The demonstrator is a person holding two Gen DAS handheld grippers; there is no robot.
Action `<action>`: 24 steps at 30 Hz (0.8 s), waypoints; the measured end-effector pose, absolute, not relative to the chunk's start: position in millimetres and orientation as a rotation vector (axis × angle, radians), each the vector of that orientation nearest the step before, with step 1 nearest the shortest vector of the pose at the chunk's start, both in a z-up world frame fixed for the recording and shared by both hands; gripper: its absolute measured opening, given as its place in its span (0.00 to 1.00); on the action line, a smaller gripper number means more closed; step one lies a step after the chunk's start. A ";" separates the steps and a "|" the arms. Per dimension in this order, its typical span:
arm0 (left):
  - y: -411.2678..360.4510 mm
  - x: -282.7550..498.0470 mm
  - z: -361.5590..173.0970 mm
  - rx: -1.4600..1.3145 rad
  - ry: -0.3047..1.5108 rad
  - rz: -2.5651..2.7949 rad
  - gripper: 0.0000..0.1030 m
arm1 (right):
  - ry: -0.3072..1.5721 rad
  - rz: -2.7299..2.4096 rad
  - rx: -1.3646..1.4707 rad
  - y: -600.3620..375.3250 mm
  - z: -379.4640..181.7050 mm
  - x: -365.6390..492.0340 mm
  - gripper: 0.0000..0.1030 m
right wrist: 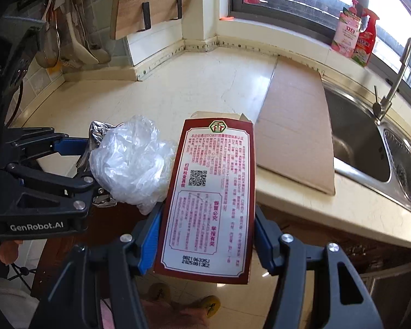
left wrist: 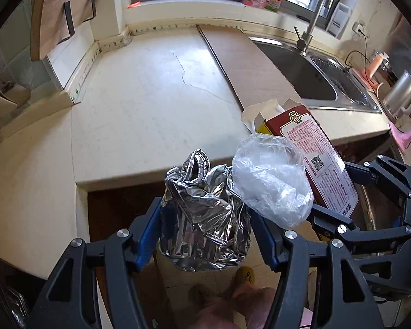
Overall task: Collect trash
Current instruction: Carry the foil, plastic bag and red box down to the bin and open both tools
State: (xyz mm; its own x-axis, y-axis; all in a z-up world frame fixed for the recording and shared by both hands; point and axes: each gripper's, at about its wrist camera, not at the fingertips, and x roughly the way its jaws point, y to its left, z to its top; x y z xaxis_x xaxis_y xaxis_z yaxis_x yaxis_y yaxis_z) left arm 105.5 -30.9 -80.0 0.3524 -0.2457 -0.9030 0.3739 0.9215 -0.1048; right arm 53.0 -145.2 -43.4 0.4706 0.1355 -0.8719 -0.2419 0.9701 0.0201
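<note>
My left gripper (left wrist: 205, 235) is shut on a crumpled silver foil bag (left wrist: 202, 216), held past the counter's front edge above the floor. A clear plastic bag (left wrist: 271, 178) rests wedged between the foil bag and a dark red printed carton (left wrist: 326, 159). My right gripper (right wrist: 205, 235) is shut on that carton (right wrist: 213, 192), its blue pads pressing both long sides, the open flaps pointing toward the counter. In the right wrist view the left gripper (right wrist: 93, 170) appears at the left with the foil bag (right wrist: 98, 131) and the plastic bag (right wrist: 131, 161). The right gripper (left wrist: 339, 197) shows at the right of the left wrist view.
A cream counter (left wrist: 150, 96) carries a flat cardboard sheet (right wrist: 296, 126) beside a steel sink (right wrist: 370, 148) with a faucet (right wrist: 397, 76). Two detergent bottles (right wrist: 356, 33) stand on the window sill. A wooden board (right wrist: 150, 0) hangs on the wall. A person's slippered feet (left wrist: 243, 274) show on the tiled floor below.
</note>
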 end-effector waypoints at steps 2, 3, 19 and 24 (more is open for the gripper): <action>-32.7 88.1 -90.7 0.138 1.163 -0.409 0.59 | 1.081 0.232 -0.102 -146.6 -50.9 32.7 0.58; -34.3 82.7 -96.2 0.145 1.172 -0.408 0.59 | 1.095 0.235 -0.092 -148.0 -56.4 25.1 0.58; -42.2 28.9 -258.4 0.088 1.341 -0.375 0.59 | 1.283 0.282 -0.013 -171.4 -206.6 -19.4 0.58; -31.8 33.5 -327.2 0.026 1.382 -0.360 0.59 | 1.339 0.286 0.027 -178.4 -274.6 -12.0 0.58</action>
State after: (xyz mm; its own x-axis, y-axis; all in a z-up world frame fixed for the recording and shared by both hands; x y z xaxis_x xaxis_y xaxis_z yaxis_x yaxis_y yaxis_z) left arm 33.5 -31.8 -327.2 0.1425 -0.2341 -0.9617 0.2646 0.9453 -0.1909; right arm -12.0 -178.4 -274.6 0.2000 0.2203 -0.9547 -0.1892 0.9647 0.1830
